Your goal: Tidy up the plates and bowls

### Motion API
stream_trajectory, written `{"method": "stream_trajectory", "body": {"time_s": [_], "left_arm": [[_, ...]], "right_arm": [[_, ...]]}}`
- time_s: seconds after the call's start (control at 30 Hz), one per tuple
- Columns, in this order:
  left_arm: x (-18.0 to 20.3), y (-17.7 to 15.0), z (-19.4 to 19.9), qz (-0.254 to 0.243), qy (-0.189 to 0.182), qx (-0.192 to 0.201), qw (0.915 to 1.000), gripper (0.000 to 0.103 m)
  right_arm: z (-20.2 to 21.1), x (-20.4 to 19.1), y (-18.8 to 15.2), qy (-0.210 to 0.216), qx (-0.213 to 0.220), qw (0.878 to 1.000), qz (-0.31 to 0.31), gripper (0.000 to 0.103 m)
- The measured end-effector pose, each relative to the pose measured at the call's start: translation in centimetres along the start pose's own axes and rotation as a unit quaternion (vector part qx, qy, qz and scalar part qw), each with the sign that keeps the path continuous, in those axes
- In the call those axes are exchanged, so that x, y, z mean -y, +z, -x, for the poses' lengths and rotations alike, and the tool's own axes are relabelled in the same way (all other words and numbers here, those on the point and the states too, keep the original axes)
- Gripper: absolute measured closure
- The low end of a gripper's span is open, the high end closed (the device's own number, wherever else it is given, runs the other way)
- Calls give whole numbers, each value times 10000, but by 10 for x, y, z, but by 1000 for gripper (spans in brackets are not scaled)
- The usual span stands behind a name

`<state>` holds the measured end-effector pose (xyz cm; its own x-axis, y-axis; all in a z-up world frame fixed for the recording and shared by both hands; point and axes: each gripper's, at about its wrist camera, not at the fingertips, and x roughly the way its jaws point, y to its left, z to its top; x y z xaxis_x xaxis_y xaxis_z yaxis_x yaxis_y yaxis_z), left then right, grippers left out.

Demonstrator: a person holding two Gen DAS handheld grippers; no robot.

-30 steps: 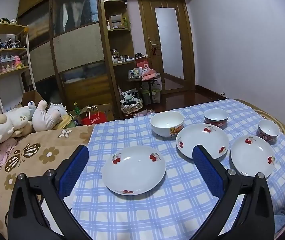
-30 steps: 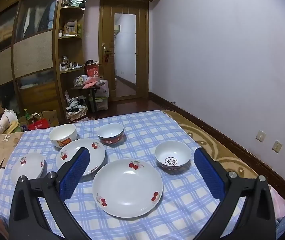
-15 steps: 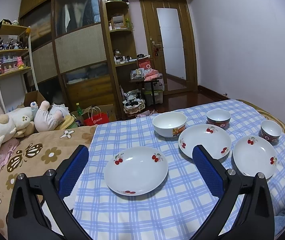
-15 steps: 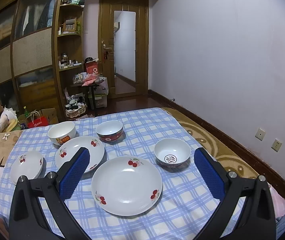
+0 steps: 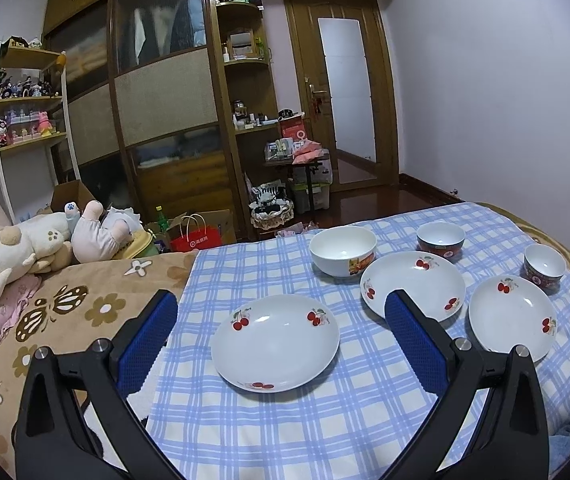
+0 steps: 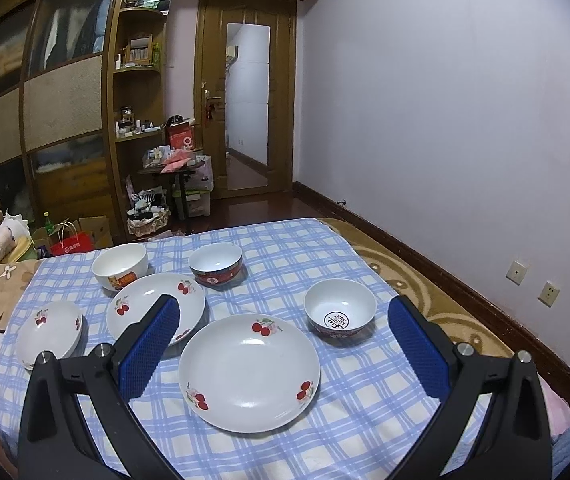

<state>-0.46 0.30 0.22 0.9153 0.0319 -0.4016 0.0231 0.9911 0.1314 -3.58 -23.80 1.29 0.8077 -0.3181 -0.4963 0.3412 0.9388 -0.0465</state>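
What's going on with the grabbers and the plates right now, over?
Left gripper open, right gripper open, both empty. Three cherry plates and three bowls lie separate on the checked cloth, nothing stacked. Nothing blocking.

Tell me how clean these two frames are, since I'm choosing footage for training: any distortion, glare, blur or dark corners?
Left wrist view: strong fisheye bending of the wardrobe and door, black corners, soft ceiling-light sheen on the near plate, everything sharp. Right wrist view: same curved edges and dark corners, dim warm room light, faint shadow under the plate and bowl, no motion blur.
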Motion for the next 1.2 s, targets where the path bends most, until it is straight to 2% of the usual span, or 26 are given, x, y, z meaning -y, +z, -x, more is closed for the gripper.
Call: {"method": "stream_trajectory", "body": {"time_s": [1.2], "left_arm": [[4,1,0,-46,-35,3,10000,1]], "right_arm": [[-2,2,0,-13,-6,10000,8,0]]}}
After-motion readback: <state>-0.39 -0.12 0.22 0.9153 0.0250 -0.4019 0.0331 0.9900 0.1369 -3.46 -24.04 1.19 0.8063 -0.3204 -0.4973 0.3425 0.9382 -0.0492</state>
